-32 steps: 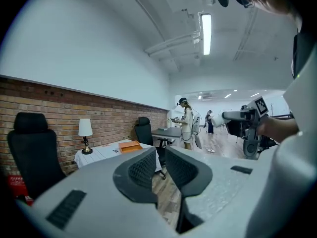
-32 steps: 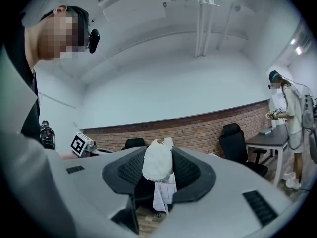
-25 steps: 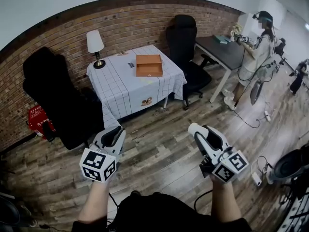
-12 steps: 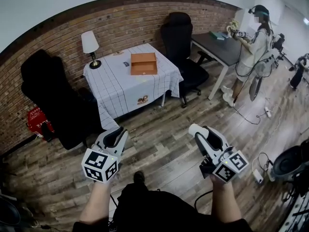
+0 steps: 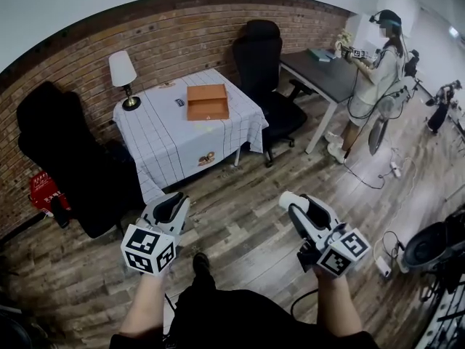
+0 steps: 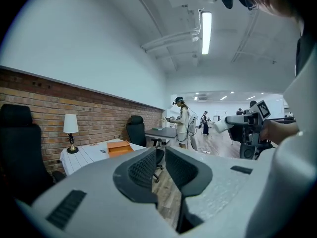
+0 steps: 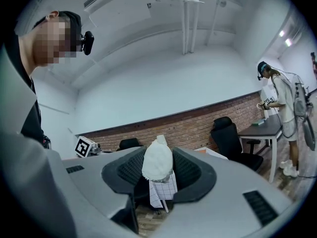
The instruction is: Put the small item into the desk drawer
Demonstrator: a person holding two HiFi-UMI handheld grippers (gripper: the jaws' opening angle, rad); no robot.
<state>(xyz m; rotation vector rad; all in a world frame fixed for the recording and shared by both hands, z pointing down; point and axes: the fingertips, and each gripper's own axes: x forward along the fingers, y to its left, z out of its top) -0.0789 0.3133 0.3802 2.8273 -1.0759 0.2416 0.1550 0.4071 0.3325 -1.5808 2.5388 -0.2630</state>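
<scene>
Since a second ago, when the checked bench sat nearer the middle of my head view, it has slid left, while both tongs stay low in front of me over the wood floor [image 5: 240,227]; my right tongs [image 7: 158,171] stand wide and clamp the small item [image 7: 157,160], a white egg-shaped lump, between their pads; its long axis runs along the jaws, narrow end pointing ahead past the tips; my left tongs [image 6: 157,163] are almost together, just a slit with nothing in it; further off, well apart from the item, stands the bench [image 5: 156,137] with the orange drawer [image 5: 207,102] open on top and a lamp [image 5: 122,77] at its corner; beyond it, a person [image 5: 374,75] stands.
</scene>
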